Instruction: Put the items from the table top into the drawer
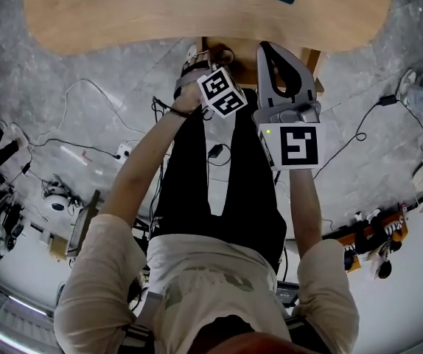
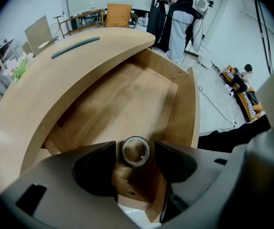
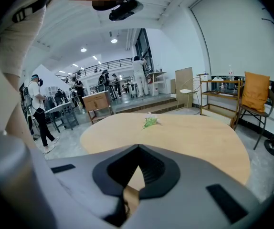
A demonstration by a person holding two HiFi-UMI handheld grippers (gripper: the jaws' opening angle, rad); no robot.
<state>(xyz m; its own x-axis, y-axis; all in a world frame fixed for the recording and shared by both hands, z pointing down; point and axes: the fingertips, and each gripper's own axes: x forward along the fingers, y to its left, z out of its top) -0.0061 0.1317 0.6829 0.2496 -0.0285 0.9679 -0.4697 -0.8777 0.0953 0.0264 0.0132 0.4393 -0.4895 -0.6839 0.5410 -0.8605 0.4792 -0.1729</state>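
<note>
Left of frame in the head view, a mottled grey floor (image 1: 57, 65) surrounds the pale, smooth wooden table top (image 1: 160, 13), which has a rounded edge. The left gripper (image 2: 135, 146) points steeply down over the pulled-out drawer (image 2: 127, 99), a plain light-wood box partly overhung by the curved top. Its jaws are released and stand apart either side of the round, grey-rimmed knob (image 2: 136, 152) without touching it. A long, slim dark teal strip (image 2: 75, 46) lies flat on the table top, well apart from the drawer. Further right, the right gripper (image 3: 137, 149), of matt grey plastic with black ribbed pads, is clenched, tips meeting. Beyond it a green sprig (image 3: 150, 122) rests mid-table.
</note>
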